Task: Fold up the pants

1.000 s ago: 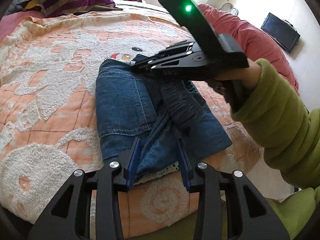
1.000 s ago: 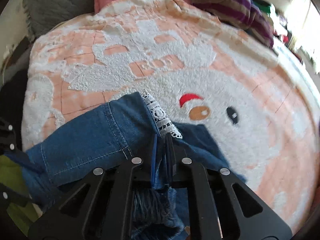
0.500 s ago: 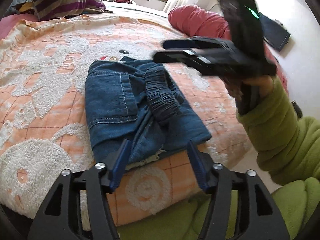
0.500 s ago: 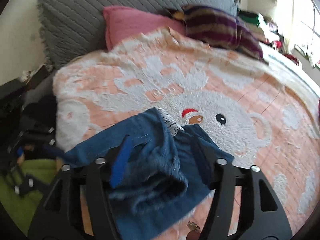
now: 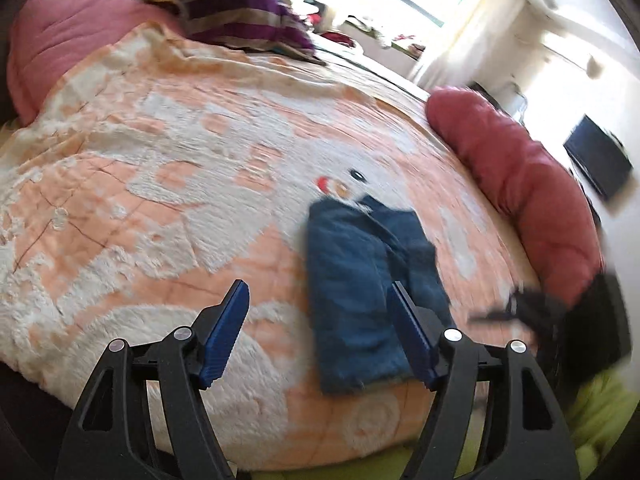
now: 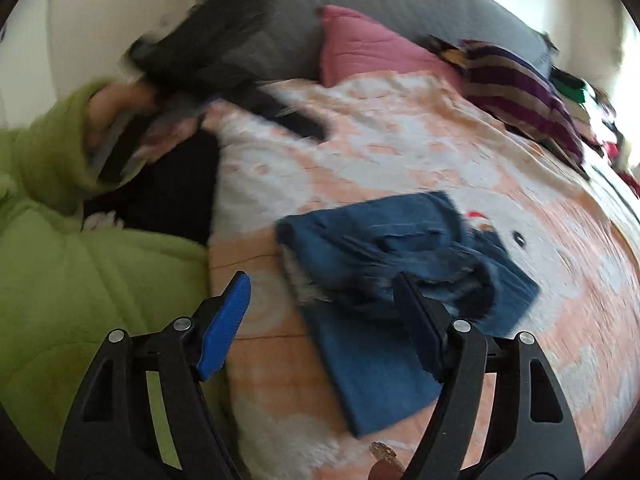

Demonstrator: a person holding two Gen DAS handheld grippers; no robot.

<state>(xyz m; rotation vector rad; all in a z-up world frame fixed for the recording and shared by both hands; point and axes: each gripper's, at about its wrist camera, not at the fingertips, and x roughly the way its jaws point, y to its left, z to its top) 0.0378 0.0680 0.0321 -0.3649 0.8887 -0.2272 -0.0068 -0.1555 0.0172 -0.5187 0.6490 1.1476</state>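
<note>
A: Where are the pants (image 5: 370, 292) right now?

B: Folded into a compact blue denim bundle, lying flat on the orange-and-white blanket (image 5: 168, 184) that covers the bed, close to its near edge. Nothing is touching them.

A: And the left gripper (image 5: 320, 336)?

B: It hangs above the bed, angled downward, jaws spread wide. They have just been opening, and nothing sits between them; its own camera shows only blanket in the gap, with the pants behind the right-hand finger. In the right wrist view the same gripper (image 6: 224, 68) is a dark blur up at the left, held by a hand (image 6: 116, 108) coming out of a green sleeve (image 6: 52, 148).

A: The right gripper (image 6: 324, 320)?

B: Also tilted down over the near edge of the bed, jaws apart and just widened, holding nothing. The pants lie beyond and below the fingers, clear of the blue pads (image 6: 224, 324). From the left wrist camera it shows only as a smeared black shape (image 5: 532, 308) at the right, in front of a red bolster (image 5: 516, 184).

A: Anything else in view?

B: A pink pillow (image 6: 360, 52) and a striped purple cushion (image 6: 516, 88) at the head of the bed.
</note>
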